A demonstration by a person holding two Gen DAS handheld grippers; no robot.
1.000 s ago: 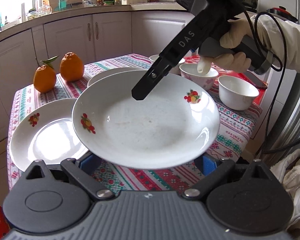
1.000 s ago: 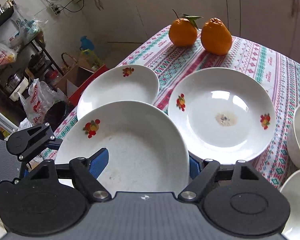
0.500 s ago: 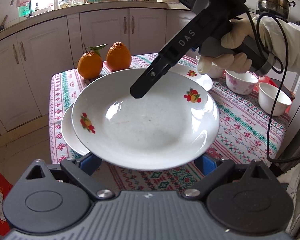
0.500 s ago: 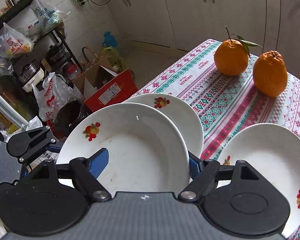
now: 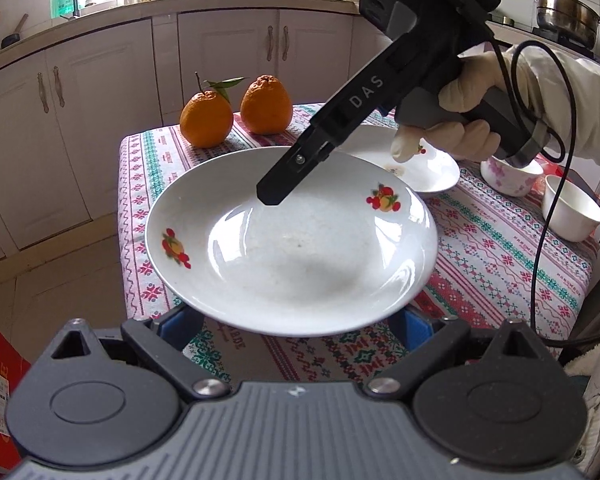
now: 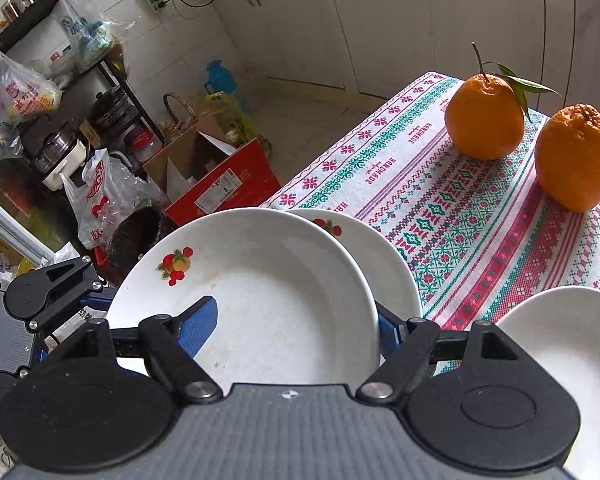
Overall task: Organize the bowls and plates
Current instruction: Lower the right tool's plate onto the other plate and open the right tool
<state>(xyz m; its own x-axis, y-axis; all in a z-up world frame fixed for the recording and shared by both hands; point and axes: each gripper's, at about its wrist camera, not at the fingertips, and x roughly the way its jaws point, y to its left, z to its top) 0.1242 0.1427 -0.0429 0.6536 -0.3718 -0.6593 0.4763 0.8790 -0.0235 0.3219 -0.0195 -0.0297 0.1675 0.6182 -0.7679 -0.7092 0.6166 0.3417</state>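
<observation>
Over the patterned tablecloth (image 6: 440, 216), both grippers are pinching a fruit-print plate (image 6: 260, 296) directly above another plate (image 6: 380, 260) awaiting it.

White capitals "DAS" run along the black arm of the right hand-held gripper (image 5: 278, 196), seen from the left wrist view. The woven tablecloth (image 6: 440, 168) covering the surface carries the repeated word "HANDMADE" in its patterned bands, legible beside the oranges in the right wrist view and reversed near the cloth's front edge in the left wrist view. Red characters mark a white plastic bag (image 6: 100, 196) on the floor; they cannot be read with certainty.
</observation>
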